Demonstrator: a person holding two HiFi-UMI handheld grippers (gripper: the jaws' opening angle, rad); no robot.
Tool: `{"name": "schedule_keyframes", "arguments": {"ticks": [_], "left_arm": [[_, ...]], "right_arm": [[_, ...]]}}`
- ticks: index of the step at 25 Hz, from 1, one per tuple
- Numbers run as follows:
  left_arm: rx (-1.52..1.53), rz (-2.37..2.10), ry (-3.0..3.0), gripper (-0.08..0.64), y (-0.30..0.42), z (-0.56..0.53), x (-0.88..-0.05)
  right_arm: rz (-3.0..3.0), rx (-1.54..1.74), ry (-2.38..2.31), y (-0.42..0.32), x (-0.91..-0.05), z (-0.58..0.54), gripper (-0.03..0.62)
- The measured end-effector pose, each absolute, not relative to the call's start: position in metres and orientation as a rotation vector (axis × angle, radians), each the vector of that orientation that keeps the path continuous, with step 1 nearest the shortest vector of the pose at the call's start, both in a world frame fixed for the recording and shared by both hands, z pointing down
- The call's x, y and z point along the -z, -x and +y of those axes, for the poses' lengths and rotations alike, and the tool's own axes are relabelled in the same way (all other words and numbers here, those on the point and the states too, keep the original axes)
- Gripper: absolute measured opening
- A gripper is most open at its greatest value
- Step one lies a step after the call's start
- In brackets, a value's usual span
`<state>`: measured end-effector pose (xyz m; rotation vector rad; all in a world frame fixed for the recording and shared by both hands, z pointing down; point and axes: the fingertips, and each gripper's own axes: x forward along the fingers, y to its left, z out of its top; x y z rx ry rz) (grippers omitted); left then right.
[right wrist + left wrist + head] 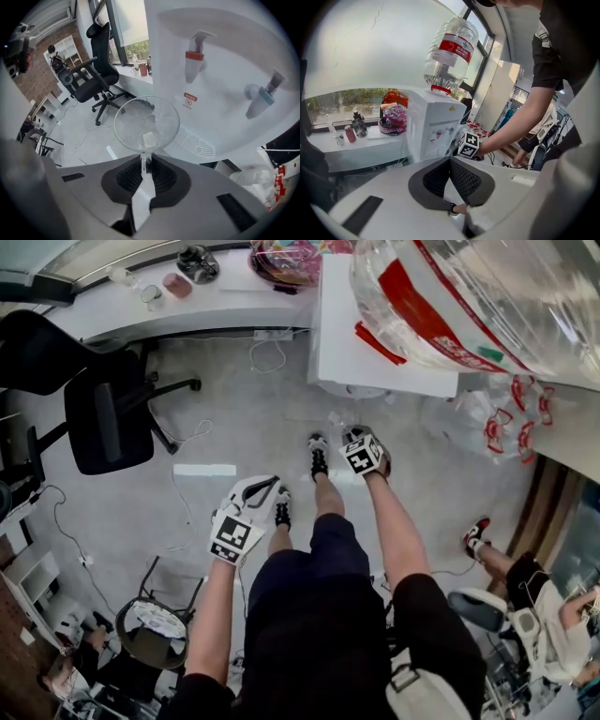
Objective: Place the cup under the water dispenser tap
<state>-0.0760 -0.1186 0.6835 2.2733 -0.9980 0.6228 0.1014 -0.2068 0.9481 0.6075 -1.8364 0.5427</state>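
A black swivel office chair is shown on the grey floor beside a long white table bearing small jars.

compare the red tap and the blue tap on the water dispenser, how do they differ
Colour: the red tap has a red band, the blue tap a pale blue one. In the right gripper view the red tap sits left and higher, the blue tap right and lower. The clear cup, held by the right gripper, is nearer the red tap than the blue tap. Both jut from the dispenser's white front.
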Motion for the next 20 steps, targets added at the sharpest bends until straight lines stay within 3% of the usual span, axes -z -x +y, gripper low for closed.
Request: {"name": "schedule_keyframes", "arguments": {"ticks": [20], "left_arm": [[-0.603,-0.932,-2.237,-0.002,0.063,-0.103,-0.706]], "right_arm": [[-1.816,-0.589,-0.827,-0.095,-0.984,-0.277,0.018]]}}
